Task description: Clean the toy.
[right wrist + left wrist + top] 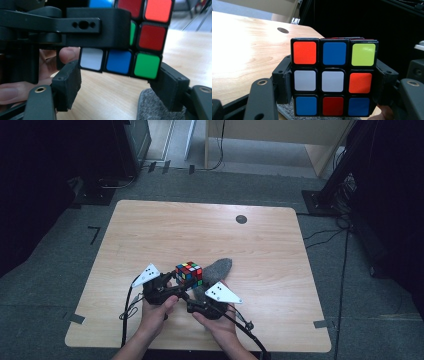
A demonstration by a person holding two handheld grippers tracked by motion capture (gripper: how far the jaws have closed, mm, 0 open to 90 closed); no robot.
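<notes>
A Rubik's cube (189, 274) is held just above the wooden table (200, 230), with my left gripper (184, 281) shut on its two sides. In the left gripper view the cube (333, 80) shows an orange, blue and yellow-green top row, and the pads (284, 82) press its middle layer. My right gripper (196, 292) comes in from the near right. In its own view the right gripper (117, 85) is open, its pads (67, 85) flanking the cube's (120, 61) bottom row closely without pressing. The left gripper's jaw crosses the cube higher up.
A grey felt cloth (220, 267) lies on the table just right of the cube, and the cloth (150, 107) sits under my right gripper's jaw. A dark round hole (241, 219) marks the far side of the table. Cables and black stands (345, 175) line the floor.
</notes>
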